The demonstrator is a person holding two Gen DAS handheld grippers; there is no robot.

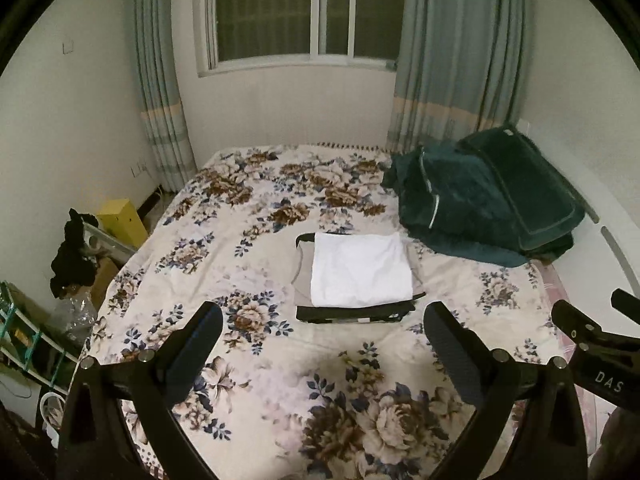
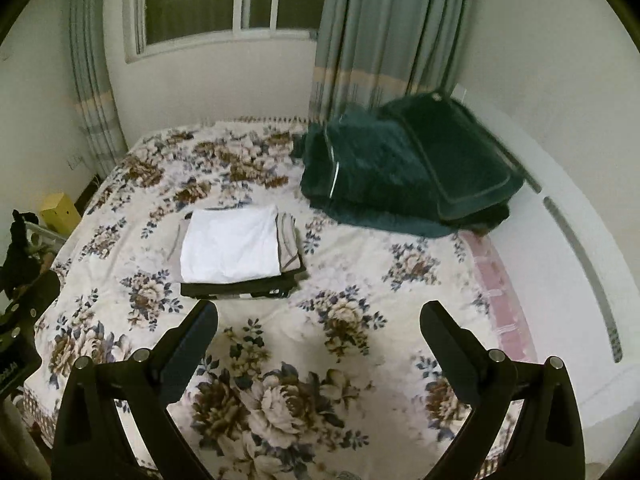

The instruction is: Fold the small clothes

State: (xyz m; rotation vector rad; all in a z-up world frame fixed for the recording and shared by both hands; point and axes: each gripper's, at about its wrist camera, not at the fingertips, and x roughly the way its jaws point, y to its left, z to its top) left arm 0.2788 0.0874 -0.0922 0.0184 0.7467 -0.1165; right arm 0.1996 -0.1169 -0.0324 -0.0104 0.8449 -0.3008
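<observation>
A folded white garment [image 1: 360,270] [image 2: 232,244] lies on top of a small stack of folded clothes, grey and black [image 1: 352,314] [image 2: 240,290], in the middle of the floral bed [image 1: 256,216] [image 2: 360,256]. My left gripper [image 1: 323,324] hovers open above the sheet, just in front of the stack, holding nothing. My right gripper [image 2: 319,322] is also open and empty, in front of the stack and a little to its right. Part of the right gripper shows at the right edge of the left wrist view.
A dark green blanket and pillow pile [image 1: 488,196] [image 2: 408,172] sits at the bed's far right. White wall and headboard [image 2: 568,208] run along the right. Clutter, a yellow box [image 1: 120,220] and a rack [image 1: 24,332] stand on the left floor. Window and curtains [image 1: 452,48] are behind.
</observation>
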